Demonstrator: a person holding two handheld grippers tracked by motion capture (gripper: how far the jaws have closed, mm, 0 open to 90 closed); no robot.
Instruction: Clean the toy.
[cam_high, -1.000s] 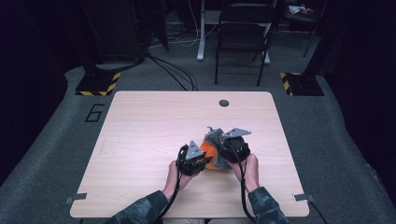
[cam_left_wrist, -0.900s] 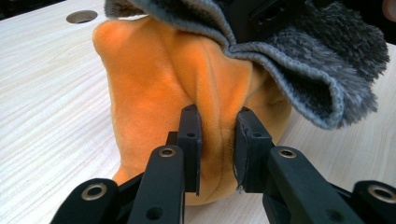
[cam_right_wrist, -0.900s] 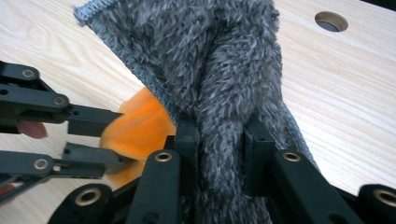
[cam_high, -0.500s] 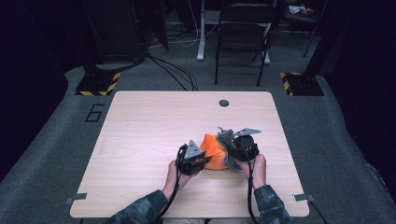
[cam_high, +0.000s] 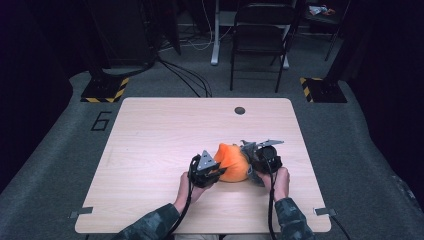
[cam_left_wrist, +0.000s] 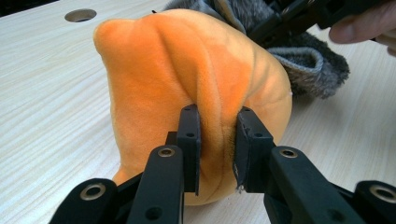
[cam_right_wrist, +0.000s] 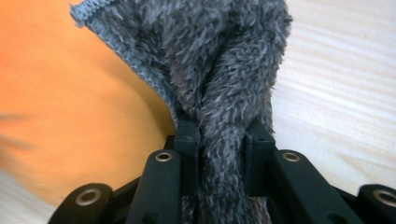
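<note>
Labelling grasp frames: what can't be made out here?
- High view: fingers of left gripper and right gripper, hidden under their bodies and orange plush.
- Right gripper view: extent of grey fuzzy fabric, cut off by top edge.
- Left gripper view: plush's far side, hidden by its own bulk; what it is, unclear.

left hand-held gripper clamped, right hand-held gripper clamped

Smooth orange plush cushion, shaggy grey knit-edged fleece, matt pale wood-grain table, probably laminate
</note>
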